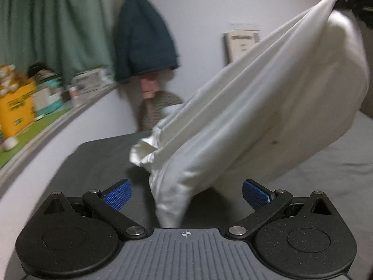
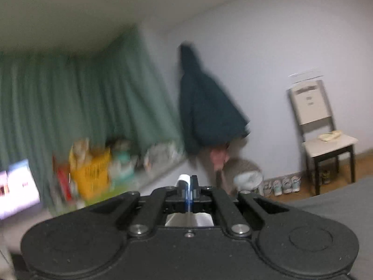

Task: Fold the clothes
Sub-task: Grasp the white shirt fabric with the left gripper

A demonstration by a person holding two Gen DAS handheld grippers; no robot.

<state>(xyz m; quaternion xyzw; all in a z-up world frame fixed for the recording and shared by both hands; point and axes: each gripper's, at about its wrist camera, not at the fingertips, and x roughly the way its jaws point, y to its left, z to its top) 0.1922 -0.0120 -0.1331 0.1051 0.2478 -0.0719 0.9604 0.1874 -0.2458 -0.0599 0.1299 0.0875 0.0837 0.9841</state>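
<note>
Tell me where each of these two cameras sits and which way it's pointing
Left wrist: sits behind the left tool, whose blue pads stand wide apart; it looks along the grey bed at a lifted white garment hanging between them.
Right wrist: sits behind the right tool, shut on a bit of white cloth; it aims higher, at the wall and a chair.
Both share: green curtain, dark hanging jacket, yellow box. No hand or sleeve shows in either.

I am in a bedroom at home: a grey bed [image 1: 314, 163] at the bottom, green curtains [image 2: 70, 98] upper left, shoes [image 2: 283, 184] by the wall.
</note>
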